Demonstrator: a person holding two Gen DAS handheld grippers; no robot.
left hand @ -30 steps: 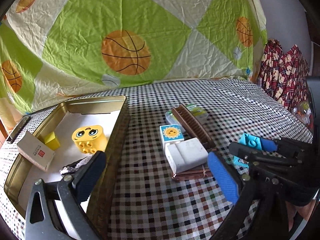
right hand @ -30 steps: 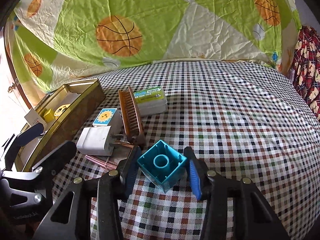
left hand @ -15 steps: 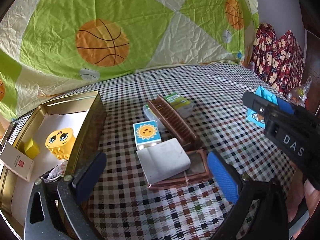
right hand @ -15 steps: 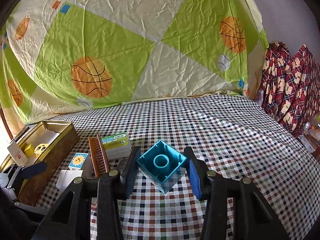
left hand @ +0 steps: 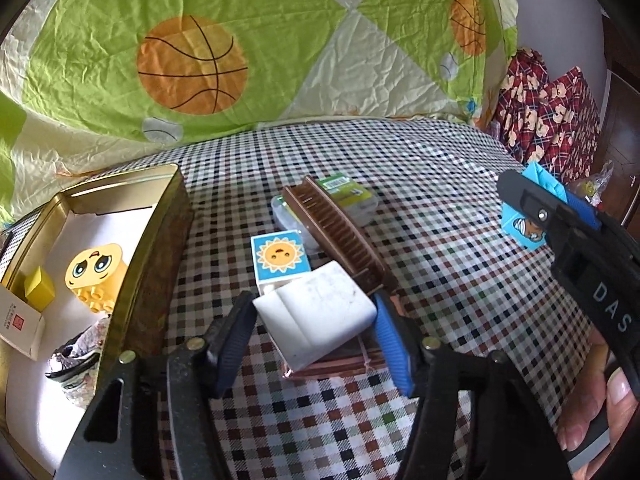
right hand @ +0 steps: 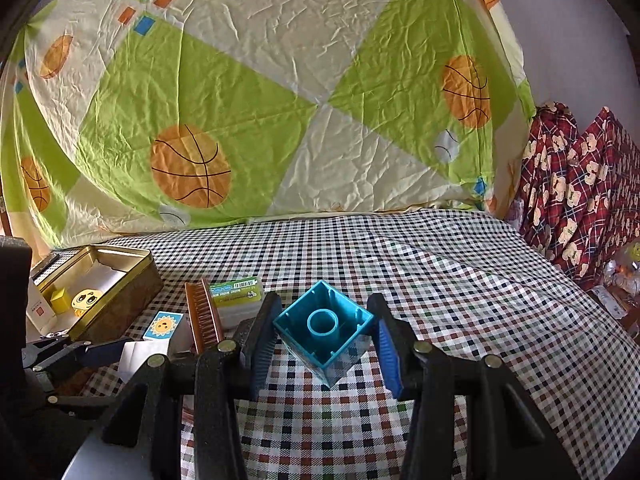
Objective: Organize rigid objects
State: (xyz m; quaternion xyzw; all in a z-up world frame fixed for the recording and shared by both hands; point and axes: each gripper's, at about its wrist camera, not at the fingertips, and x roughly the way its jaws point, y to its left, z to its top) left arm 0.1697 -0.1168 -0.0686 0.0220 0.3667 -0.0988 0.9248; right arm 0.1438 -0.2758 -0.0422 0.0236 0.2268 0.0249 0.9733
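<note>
Left gripper (left hand: 314, 334) is down over the pile in the middle of the checked cloth (left hand: 420, 208), jaws closing, and the white block (left hand: 316, 318) sits right between the blue pads. The right pad looks to be touching its edge; on the left pad I cannot tell whether it presses yet. That white block lies on top of a flat pinkish-brown case (left hand: 352, 360), with the sun-face cube (left hand: 280, 258) just behind it and touching. The brown comb (left hand: 340, 232) runs away on a slant to the far side, leaning against the clear box with the green label (left hand: 348, 196).

Over on the right, the right gripper (right hand: 322, 338) is clamped on the teal brick (right hand: 324, 326), held clear above the cloth, hollow underside facing us, corner pointing down. Narrow grip, both pads pressed on its sides. A person's fingertips (left hand: 592, 424) show at the near right, wrapped on that tool's handle.

To the left stands the gold tin (left hand: 160, 248), open, beside the pile but apart from it. Inside: the yellow face brick (left hand: 96, 276), a small yellow cube (left hand: 39, 290) left of it, a white carton (left hand: 20, 326) at the near-left wall, and something crumpled and silvery (left hand: 74, 360) near the front. Basketball-print sheet (right hand: 240, 120) hangs behind it all.
</note>
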